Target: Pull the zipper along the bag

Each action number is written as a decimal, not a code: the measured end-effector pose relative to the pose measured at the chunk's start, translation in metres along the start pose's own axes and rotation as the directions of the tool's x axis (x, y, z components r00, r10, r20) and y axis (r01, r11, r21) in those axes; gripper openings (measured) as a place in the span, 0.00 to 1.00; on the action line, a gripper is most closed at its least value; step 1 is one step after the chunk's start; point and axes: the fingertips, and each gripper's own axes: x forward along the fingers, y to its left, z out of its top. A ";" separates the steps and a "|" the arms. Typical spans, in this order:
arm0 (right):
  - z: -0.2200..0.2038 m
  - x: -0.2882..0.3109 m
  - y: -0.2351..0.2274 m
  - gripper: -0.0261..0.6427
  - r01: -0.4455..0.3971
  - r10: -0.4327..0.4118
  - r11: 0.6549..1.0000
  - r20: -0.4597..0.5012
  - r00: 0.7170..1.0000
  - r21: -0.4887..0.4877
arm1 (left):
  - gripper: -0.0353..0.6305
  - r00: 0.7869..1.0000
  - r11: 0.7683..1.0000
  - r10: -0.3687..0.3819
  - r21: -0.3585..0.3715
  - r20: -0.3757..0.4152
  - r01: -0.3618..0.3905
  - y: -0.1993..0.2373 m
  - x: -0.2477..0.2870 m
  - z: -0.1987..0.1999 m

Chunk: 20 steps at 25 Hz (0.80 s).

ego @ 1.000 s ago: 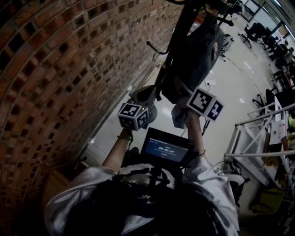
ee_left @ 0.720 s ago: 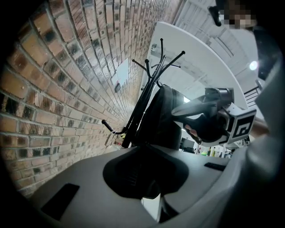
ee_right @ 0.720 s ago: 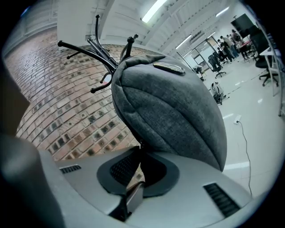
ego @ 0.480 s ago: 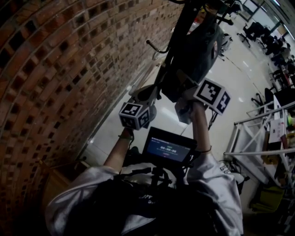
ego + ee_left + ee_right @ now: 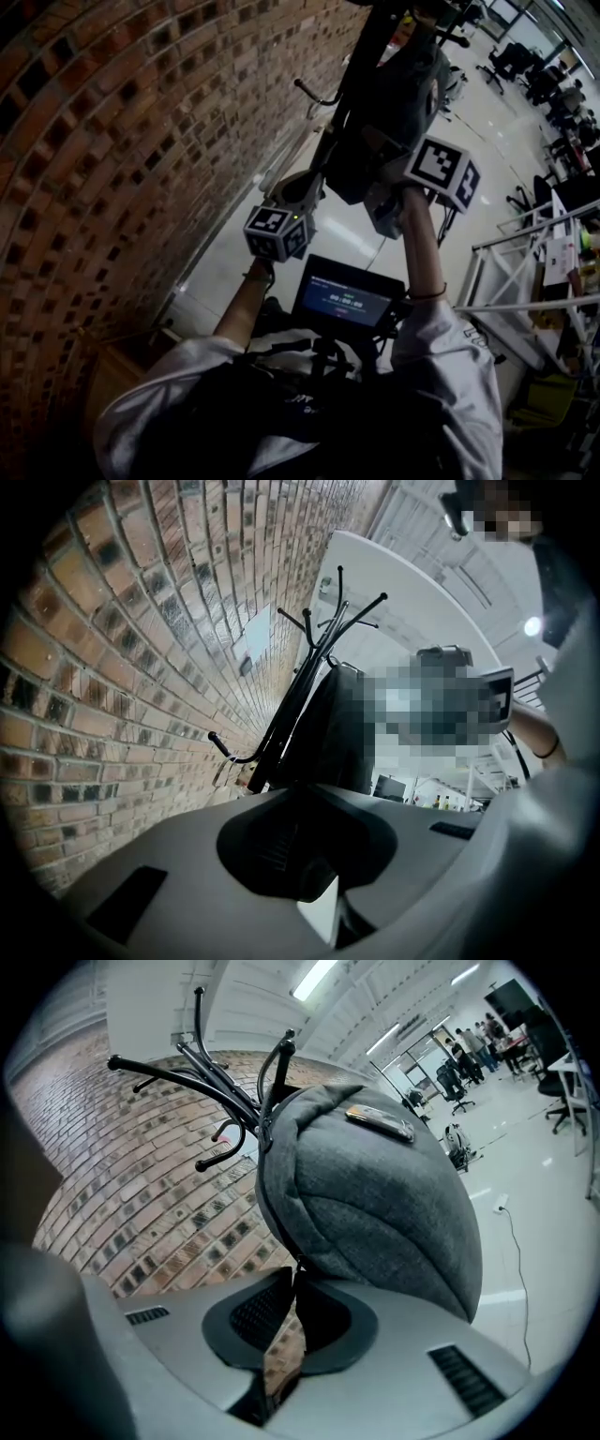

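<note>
A grey bag (image 5: 405, 94) hangs from a black coat rack (image 5: 364, 52) beside the brick wall. In the right gripper view the bag (image 5: 375, 1204) bulges just above my right gripper (image 5: 293, 1283). Its jaws are opening: a narrow gap shows between the pads, and the small dark zipper pull (image 5: 298, 1266) sits at their tips. In the head view the right gripper (image 5: 392, 178) is raised against the bag's lower half. My left gripper (image 5: 305, 190) stays lower, at the bag's bottom edge. In its own view the left gripper (image 5: 314, 841) is closed, and the dark bag (image 5: 342, 728) runs down into the pads.
The curved brick wall (image 5: 112, 141) fills the left side. A small lit screen (image 5: 342, 300) sits on the person's chest. A white metal frame (image 5: 525, 272) stands at the right, with office chairs (image 5: 525, 66) beyond. Spare rack hooks (image 5: 159, 1068) stick out.
My right gripper has risen along the bag, up and to the right. The left gripper has barely moved.
</note>
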 end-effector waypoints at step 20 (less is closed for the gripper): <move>0.026 -0.005 0.021 0.08 0.002 -0.011 0.995 -0.087 0.996 -0.103 | 0.09 0.999 0.998 -0.045 0.052 0.013 0.044 -0.010 0.008 0.013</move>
